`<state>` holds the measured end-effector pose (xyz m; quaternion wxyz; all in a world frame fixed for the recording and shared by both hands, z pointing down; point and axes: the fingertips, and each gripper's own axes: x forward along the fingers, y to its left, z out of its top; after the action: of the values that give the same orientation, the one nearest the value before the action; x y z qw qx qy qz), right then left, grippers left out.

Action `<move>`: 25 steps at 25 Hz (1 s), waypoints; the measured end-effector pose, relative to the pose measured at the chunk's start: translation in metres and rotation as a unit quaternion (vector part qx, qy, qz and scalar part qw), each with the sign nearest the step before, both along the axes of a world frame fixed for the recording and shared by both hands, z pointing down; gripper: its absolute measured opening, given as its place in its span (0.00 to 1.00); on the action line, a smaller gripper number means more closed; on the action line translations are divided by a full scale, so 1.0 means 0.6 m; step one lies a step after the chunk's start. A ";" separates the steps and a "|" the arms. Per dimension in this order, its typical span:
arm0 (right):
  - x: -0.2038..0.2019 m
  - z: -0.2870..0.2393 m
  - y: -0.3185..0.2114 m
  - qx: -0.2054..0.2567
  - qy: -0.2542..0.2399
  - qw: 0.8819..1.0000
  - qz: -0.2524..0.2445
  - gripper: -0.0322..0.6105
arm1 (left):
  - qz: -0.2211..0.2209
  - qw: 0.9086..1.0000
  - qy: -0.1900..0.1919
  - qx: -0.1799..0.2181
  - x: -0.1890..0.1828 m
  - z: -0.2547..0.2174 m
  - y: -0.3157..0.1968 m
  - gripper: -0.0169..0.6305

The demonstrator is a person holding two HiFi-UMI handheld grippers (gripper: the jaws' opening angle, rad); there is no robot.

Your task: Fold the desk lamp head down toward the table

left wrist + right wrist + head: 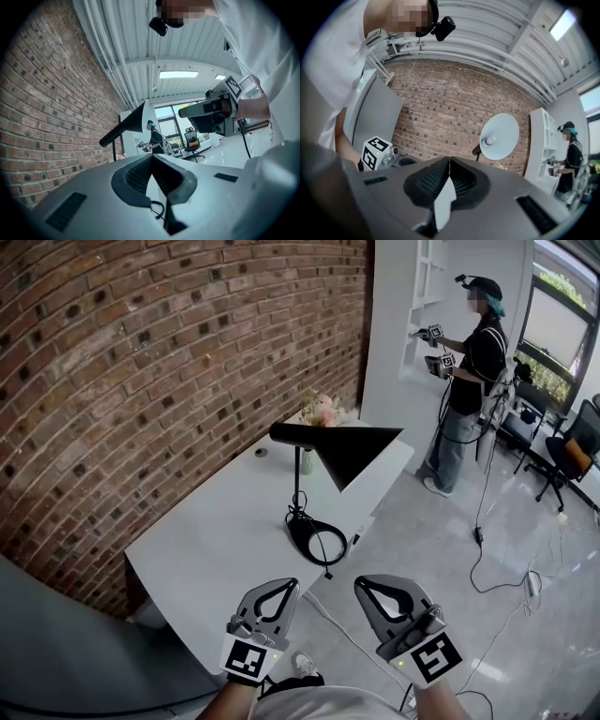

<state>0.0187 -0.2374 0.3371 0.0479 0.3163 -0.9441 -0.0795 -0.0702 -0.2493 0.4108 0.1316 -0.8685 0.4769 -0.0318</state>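
Left gripper [284, 587] and right gripper [367, 583] sit side by side at 6 o'clock in the head view. Both have their jaws pressed fully together with nothing between them. They are well apart from the desk lamp [323, 465], which stands on the white table [206, 540] at 12 o'clock from them. This is likely an approach, with the jaws kept closed to push rather than pinch. The ring base [316, 538] and its cable lie nearer the table's edge. The lamp head [354, 452] has not been folded down. Its arm and cone run roughly level from 9 to 3 o'clock. Its white mouth, bulb showing, faces the right gripper view and not the tabletop.
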 end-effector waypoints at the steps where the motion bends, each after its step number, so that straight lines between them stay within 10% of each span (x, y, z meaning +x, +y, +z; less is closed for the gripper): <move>1: -0.003 0.001 -0.003 0.001 0.000 1.000 0.000 0.08 | -0.001 1.000 0.002 -0.002 -0.003 0.002 -0.003 0.04; 25: -0.021 0.009 -0.036 -0.001 0.017 1.000 0.018 0.08 | 0.049 0.997 -0.026 0.053 0.020 -0.095 -0.084 0.04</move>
<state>0.0060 -0.2590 0.3427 0.0657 0.3319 -0.9374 -0.0830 -0.0582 -0.2998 0.3536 0.1913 -0.8814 0.4314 -0.0228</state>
